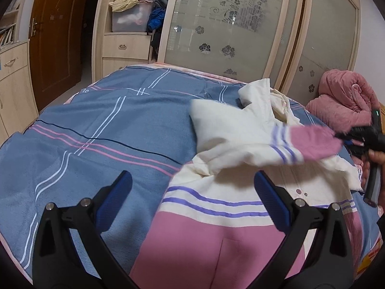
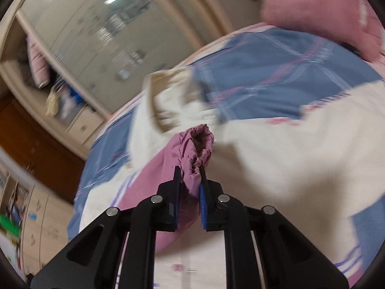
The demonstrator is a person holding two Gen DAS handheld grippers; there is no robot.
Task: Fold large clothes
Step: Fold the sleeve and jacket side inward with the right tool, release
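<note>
A cream and pink jacket (image 1: 216, 219) with purple stripes lies on the blue plaid bedspread (image 1: 96, 120). My left gripper (image 1: 192, 187) hovers open over its pink hem, touching nothing. One sleeve (image 1: 240, 139) is lifted across the jacket body, and its pink cuff (image 1: 312, 142) is held at the right by my right gripper (image 1: 346, 137). In the right wrist view my right gripper (image 2: 190, 171) is shut on the gathered pink cuff (image 2: 199, 142), with the cream jacket body (image 2: 276, 159) spread below. This view is blurred.
A pink padded coat (image 1: 344, 101) is heaped at the bed's far right. Sliding wardrobe doors (image 1: 228, 24) stand behind the bed, with open shelves of clothes and a plastic box (image 1: 130, 16). A brown door (image 1: 55, 36) and a cabinet (image 1: 14, 84) are at the left.
</note>
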